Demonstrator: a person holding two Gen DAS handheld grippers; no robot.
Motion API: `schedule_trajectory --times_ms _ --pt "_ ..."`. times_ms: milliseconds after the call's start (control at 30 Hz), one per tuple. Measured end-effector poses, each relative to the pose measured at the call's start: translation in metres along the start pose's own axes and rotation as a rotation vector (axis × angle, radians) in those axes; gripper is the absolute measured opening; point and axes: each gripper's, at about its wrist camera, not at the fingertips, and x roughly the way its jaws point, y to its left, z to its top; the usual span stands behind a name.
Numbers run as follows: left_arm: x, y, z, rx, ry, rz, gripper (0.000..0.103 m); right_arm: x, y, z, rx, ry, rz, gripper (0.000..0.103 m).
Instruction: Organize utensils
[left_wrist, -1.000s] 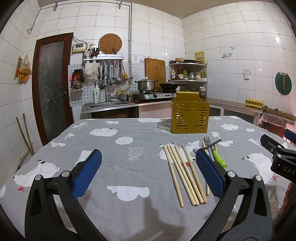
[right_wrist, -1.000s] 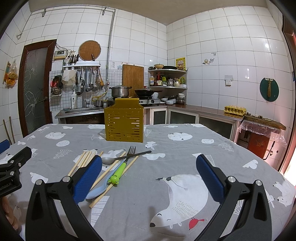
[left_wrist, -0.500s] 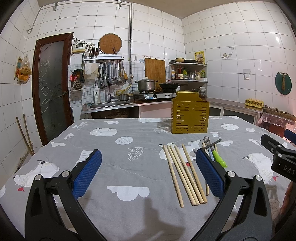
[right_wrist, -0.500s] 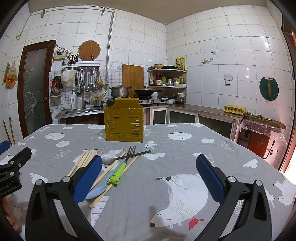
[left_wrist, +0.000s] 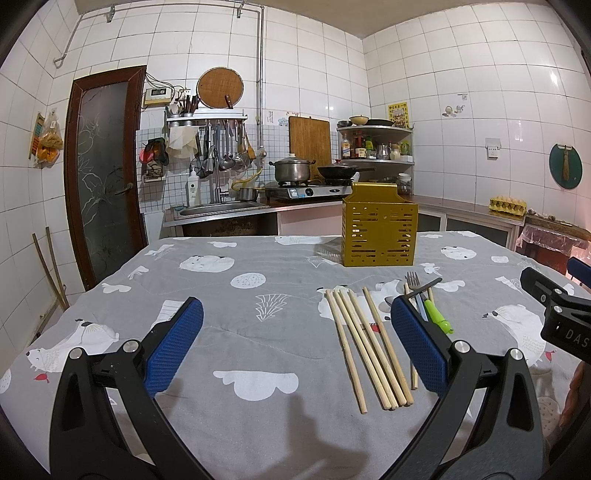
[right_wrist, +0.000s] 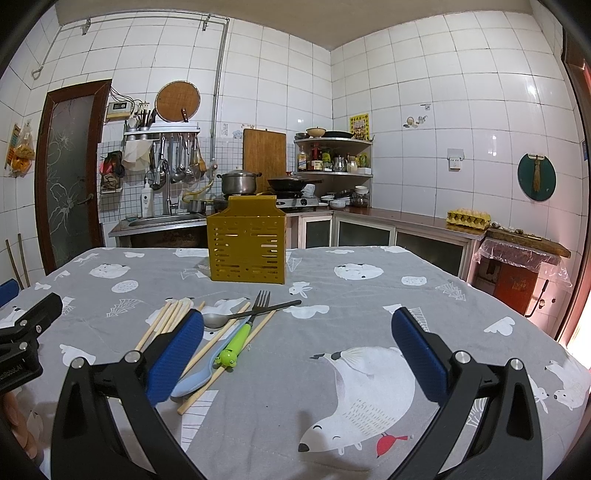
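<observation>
Left claw (left_wrist: 295, 343): jaws spread wide, holding nothing, hovering above the surface (left_wrist: 258, 295). Right claw (right_wrist: 297, 349): jaws likewise spread wide and empty, above the same surface. Each claw carries blue ribbed pads (left_wrist: 173, 347) on black arms.

The surface is covered by a grey cloth printed with white polar bears, clouds and trees. Behind it, a tiled kitchen wall carries a sink counter, a hob with a steel pot (left_wrist: 293, 170) and a dark pan.

Yellow slotted utensil holder (left_wrist: 380, 229): standing upright on the surface towards the far side, well apart from both claws. Nothing can be seen projecting above its rim.

Wooden chopsticks (left_wrist: 364, 339): a loose bundle lying flat on the cloth, between the holder and the claws, just left of the left claw's right finger. Further single sticks lie among the cutlery.

Cutlery group, just beside the chopsticks on their right: a fork with a green handle (right_wrist: 247, 325), tines pointing towards the holder; a metal spoon (right_wrist: 251, 314) lying across the fork; a light blue spoon (right_wrist: 201, 376) lying partly behind the right claw's left finger.
</observation>
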Motion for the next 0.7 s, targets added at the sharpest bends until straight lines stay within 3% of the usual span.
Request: schedule_trajectory --times_ms 700 --pt "0.0036 0.0012 0.0004 -0.001 0.021 0.009 0.098 -0.0008 0.0036 0.0007 -0.001 -0.005 -0.011 0.099"
